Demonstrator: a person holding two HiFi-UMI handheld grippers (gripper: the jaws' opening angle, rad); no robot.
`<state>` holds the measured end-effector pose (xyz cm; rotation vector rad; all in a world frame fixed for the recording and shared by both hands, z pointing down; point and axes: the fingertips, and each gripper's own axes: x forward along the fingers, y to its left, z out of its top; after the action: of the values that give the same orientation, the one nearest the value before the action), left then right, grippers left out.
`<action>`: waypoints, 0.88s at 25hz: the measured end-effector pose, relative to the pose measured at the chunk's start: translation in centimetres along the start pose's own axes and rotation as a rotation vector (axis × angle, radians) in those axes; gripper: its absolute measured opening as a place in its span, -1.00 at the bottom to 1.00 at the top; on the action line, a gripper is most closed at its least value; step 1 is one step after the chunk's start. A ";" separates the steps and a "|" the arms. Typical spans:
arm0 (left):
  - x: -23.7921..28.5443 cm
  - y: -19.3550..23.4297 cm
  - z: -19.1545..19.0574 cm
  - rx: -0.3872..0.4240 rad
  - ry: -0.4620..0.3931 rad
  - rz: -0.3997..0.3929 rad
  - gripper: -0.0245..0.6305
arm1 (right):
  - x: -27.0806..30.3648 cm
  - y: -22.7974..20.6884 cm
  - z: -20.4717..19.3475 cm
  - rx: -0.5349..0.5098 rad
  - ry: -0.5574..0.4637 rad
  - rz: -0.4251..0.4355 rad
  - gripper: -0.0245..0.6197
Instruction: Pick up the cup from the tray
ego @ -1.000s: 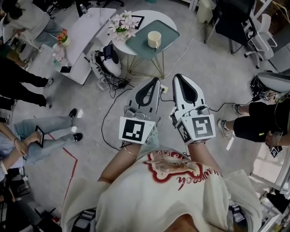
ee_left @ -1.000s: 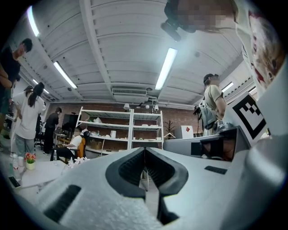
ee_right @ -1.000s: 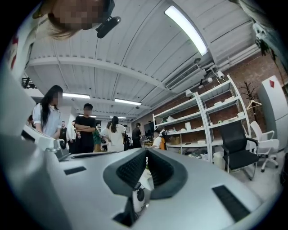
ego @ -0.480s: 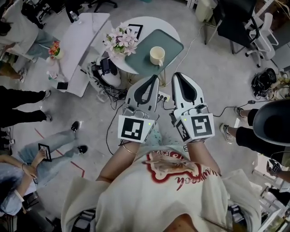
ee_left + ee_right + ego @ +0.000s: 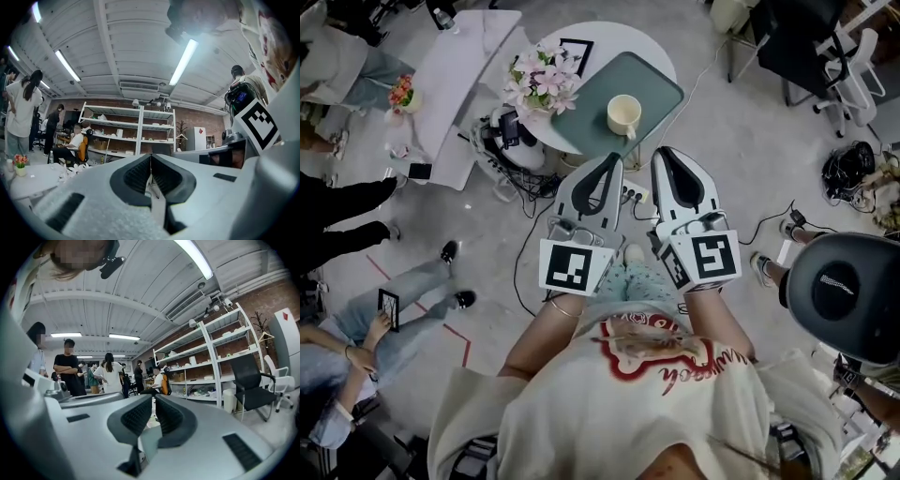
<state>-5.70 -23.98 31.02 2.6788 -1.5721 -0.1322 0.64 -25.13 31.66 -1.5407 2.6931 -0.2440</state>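
A cream cup [image 5: 623, 113] stands upright on a grey-green tray [image 5: 654, 75] on a small round white table [image 5: 661, 47], in the head view only. My left gripper [image 5: 614, 160] and right gripper [image 5: 662, 153] are held side by side at waist height. They point toward the table, short of its near edge, with the cup just beyond and between their tips. Both are shut with nothing in them. In the left gripper view the left gripper [image 5: 150, 158] has its jaws pressed together, as does the right gripper [image 5: 153, 400] in the right gripper view. Both those views look out level across the room.
Pink flowers [image 5: 542, 75] and a framed card [image 5: 576, 52] share the round table. A long white table [image 5: 455, 70] stands to the left, with bags and cables [image 5: 516, 141] below it. A power strip [image 5: 629, 194] lies under my grippers. People stand at the left, a black chair [image 5: 787, 42] at the back right, and a person's head [image 5: 844, 295] at the right.
The round table with the cup has come nearer to my grippers in the head view. A person's head has moved in at the right. Both grippers keep their stance, shut.
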 end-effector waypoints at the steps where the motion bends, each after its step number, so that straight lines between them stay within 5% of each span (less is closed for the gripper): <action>1: 0.2 0.1 -0.2 0.004 -0.001 -0.001 -0.88 | 0.4 -0.2 -0.5 0.002 0.011 0.004 -0.84; 6: 1.2 0.9 -1.3 -0.009 -0.007 0.012 -0.88 | 3.3 -2.1 -4.9 -0.003 0.084 -0.008 -0.84; 11: 1.5 1.8 -4.1 -0.036 0.029 0.038 -0.88 | 7.1 -4.0 -14.2 0.016 0.288 0.004 -0.83; 15: 1.0 2.4 -6.1 -0.048 0.056 0.052 -0.88 | 10.1 -5.3 -19.3 0.022 0.366 -0.008 -0.52; 22: 0.2 3.0 -8.9 -0.075 0.099 0.069 -0.88 | 13.2 -6.8 -25.3 0.005 0.460 -0.051 -0.49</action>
<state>-7.42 -25.73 40.06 2.5300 -1.5952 -0.0546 -2.86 -36.78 58.39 -1.7357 2.9749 -0.6847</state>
